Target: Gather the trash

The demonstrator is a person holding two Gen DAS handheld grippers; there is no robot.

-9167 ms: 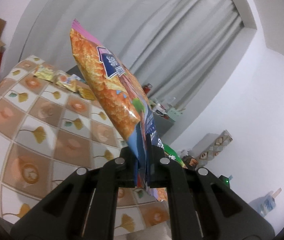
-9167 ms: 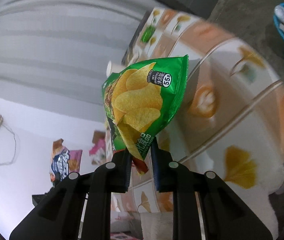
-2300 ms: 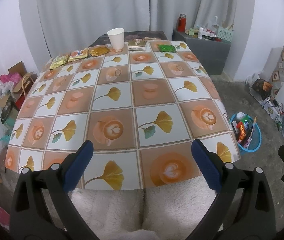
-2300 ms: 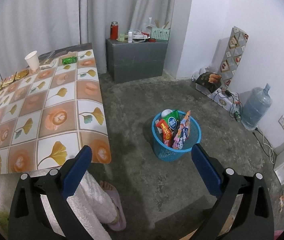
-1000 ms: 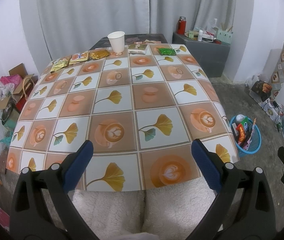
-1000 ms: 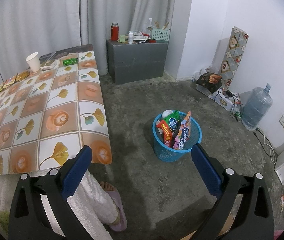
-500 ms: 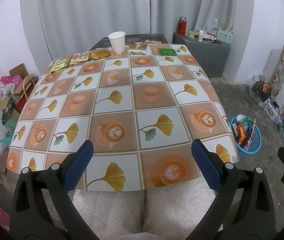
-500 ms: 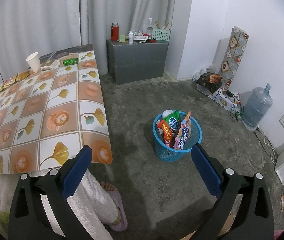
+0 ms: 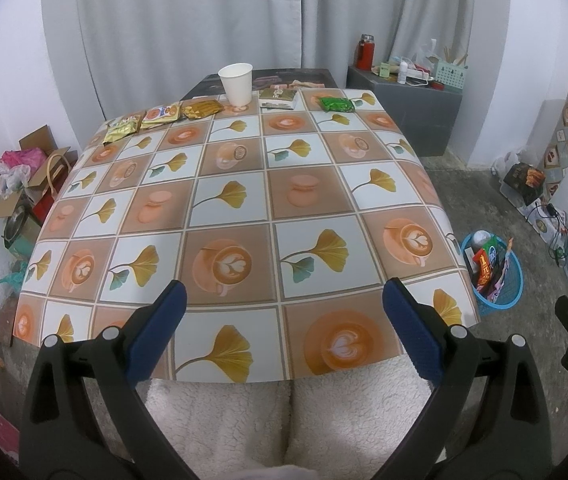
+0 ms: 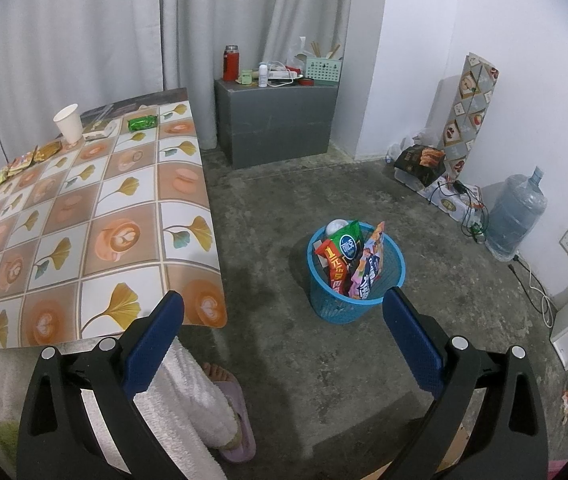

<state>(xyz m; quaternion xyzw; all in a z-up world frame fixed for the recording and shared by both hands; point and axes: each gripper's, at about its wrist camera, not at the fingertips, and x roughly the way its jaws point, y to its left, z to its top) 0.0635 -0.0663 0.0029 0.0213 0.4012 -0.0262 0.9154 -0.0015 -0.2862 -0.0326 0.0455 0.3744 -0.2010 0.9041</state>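
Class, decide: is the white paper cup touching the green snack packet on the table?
Apart. The left wrist view shows the white paper cup and green snack packet separated by another packet.

Paper cup: white, upright, open mouth up, at the far edge of the surface.
Gold packets: flat wrappers in a row left of the cup, running toward the far left corner (print too small to read).
Flat box: lying just right of the cup.
Green packet: small, crumpled, flat near the far right corner.
Blue basket: mesh plastic, upright on the floor, well apart from the surface, off its near right corner.
Basket contents: green chip bag, red packet, pink-and-blue bag, all standing on end above the rim; something white and round behind them.
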